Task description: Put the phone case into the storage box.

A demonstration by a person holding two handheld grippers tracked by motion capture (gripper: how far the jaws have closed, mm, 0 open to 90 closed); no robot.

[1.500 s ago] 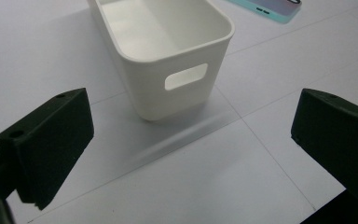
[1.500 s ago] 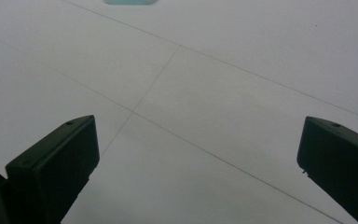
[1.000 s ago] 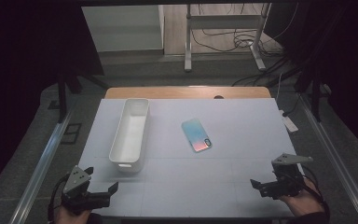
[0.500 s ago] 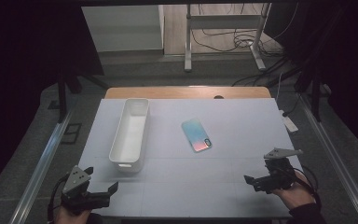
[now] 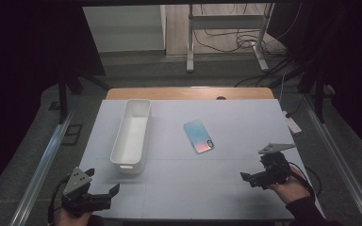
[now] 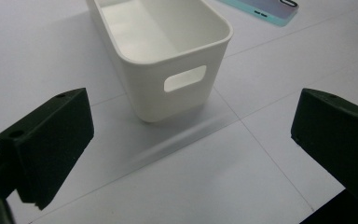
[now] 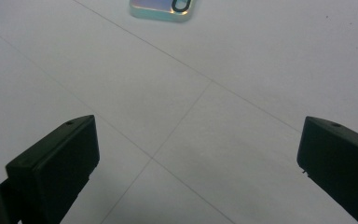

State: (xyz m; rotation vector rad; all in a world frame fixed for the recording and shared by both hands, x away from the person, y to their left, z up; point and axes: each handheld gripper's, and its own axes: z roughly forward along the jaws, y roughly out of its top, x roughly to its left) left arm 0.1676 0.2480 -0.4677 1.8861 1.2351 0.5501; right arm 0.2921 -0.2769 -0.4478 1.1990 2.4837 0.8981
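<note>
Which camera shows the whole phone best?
The high view: the phone lies there whole and flat on the table, right of the white bin. The left gripper view catches just one end at its top edge, and the right gripper view just a corner with the camera ring.

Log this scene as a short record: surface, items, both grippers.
surface: white table top with thin grid lines
bin: long white plastic bin, empty, handle slot in its near end, left of centre
phone: smartphone in an iridescent case, lying flat, right of the bin and apart from it
left gripper: open, holds nothing, near left corner, pointed toward the bin
right gripper: open, holds nothing, near right edge, short of the phone
</note>
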